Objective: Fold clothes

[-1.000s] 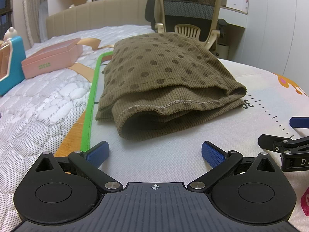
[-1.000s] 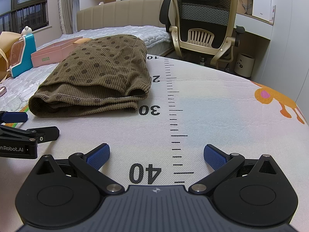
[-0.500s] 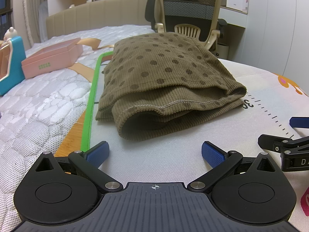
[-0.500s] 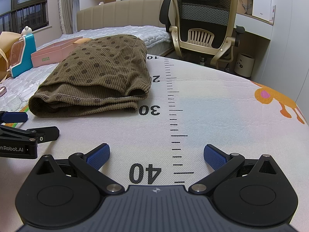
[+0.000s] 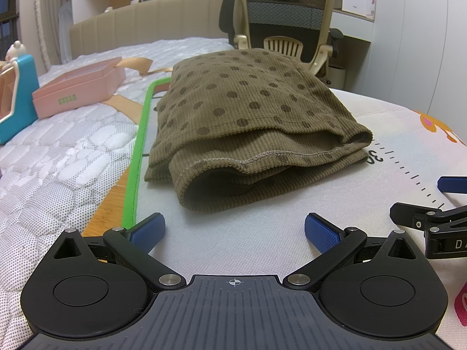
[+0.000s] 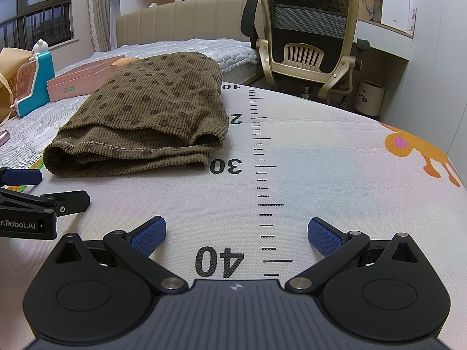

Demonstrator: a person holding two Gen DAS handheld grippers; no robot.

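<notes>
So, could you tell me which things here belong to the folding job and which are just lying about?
Part of the job:
brown dotted garment, already folded
left gripper, open
right gripper, open
ruler mat beneath the garment

Lying about:
pink box
blue toy
office chair
small bin

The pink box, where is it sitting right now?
In the left wrist view the pink box lies on the quilted mattress, left of the folded brown dotted garment, beside a blue toy.
</notes>
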